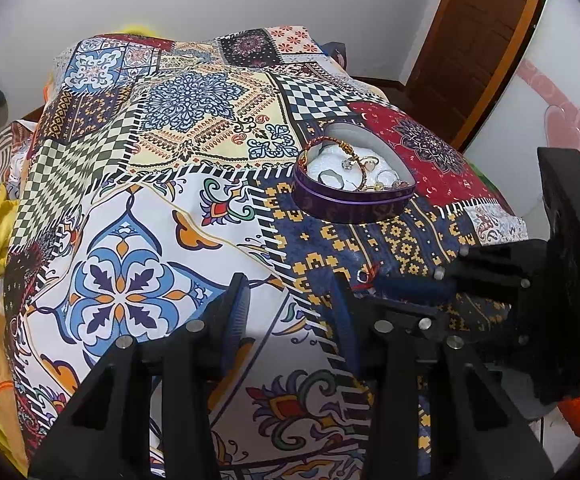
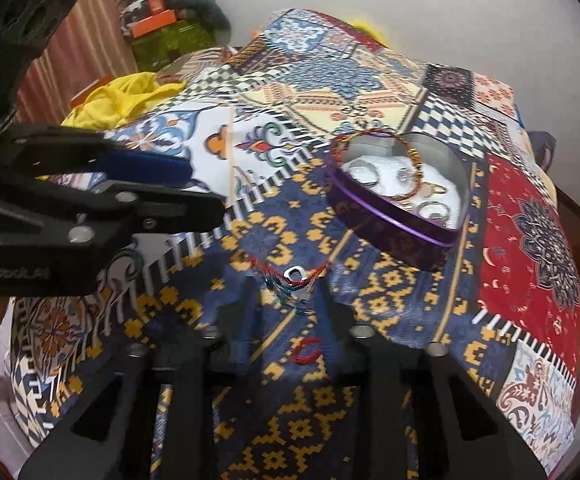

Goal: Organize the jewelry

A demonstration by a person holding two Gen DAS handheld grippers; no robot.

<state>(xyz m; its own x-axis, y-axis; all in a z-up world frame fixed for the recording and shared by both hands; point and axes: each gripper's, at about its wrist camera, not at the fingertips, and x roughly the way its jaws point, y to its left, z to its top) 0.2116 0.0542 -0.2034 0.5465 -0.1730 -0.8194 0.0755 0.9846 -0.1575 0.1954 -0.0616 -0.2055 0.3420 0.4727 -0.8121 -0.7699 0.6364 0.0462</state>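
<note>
A purple heart-shaped tin (image 1: 349, 200) stands open on the patterned cloth, holding rings and a red-and-gold beaded bracelet (image 1: 353, 156); it also shows in the right wrist view (image 2: 393, 220). A red cord bracelet with a silver charm (image 2: 293, 274) lies on the blue-and-yellow patch, right at the tips of my right gripper (image 2: 286, 292), whose jaws stand apart around it. In the left wrist view the right gripper (image 1: 373, 276) comes in from the right near the same cord. My left gripper (image 1: 290, 284) is open and empty above the cloth.
The patchwork cloth (image 1: 178, 128) covers a raised surface that drops off at the edges. Yellow fabric (image 2: 122, 96) lies at the left. A wooden door (image 1: 473, 40) and a white wall stand behind.
</note>
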